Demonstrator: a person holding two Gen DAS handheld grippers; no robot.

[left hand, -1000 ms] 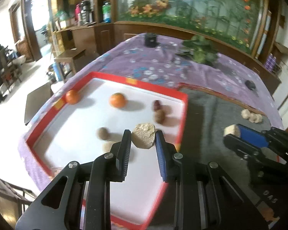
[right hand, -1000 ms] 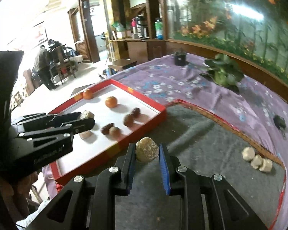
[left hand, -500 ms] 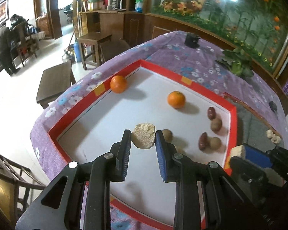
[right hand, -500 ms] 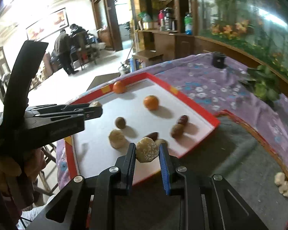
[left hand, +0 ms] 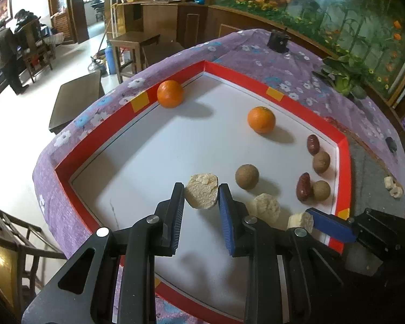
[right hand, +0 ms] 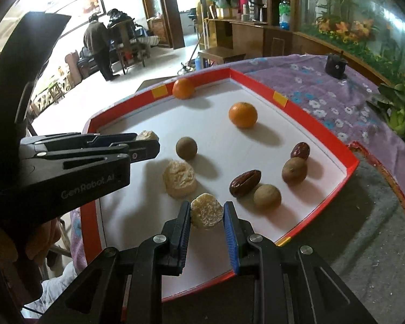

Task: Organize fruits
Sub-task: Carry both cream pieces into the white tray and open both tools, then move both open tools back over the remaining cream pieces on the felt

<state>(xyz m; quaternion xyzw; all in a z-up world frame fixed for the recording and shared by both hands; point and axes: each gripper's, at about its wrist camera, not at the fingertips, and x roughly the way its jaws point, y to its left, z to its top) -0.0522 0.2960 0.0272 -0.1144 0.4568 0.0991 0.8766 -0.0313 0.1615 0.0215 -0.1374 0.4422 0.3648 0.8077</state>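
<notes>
A red-rimmed white tray (left hand: 91,140) (right hand: 348,162) holds two oranges (left hand: 261,120) (right hand: 242,115), several brown longans (left hand: 246,176) (right hand: 186,148), two red dates (left hand: 303,186) (right hand: 245,183) and a pale lumpy piece (left hand: 264,207) (right hand: 179,179). My left gripper (left hand: 201,196) is shut on a pale lumpy piece (left hand: 202,195) above the tray's near part. My right gripper (right hand: 206,210) is shut on another pale lumpy piece (right hand: 207,210) over the tray's near right edge. Each gripper shows in the other view (left hand: 307,219) (right hand: 145,139).
The tray lies on a purple flowered cloth (left hand: 256,51) beside a grey mat (right hand: 364,229). More pale pieces (left hand: 392,186) lie on the mat at right. A green plant (left hand: 343,78) and a black object (left hand: 278,40) stand at the back. The table edge drops off at left.
Both grippers have moved left from the grey mat to over the tray, each still holding its pale piece. The right gripper now hangs above the tray's edge.
</notes>
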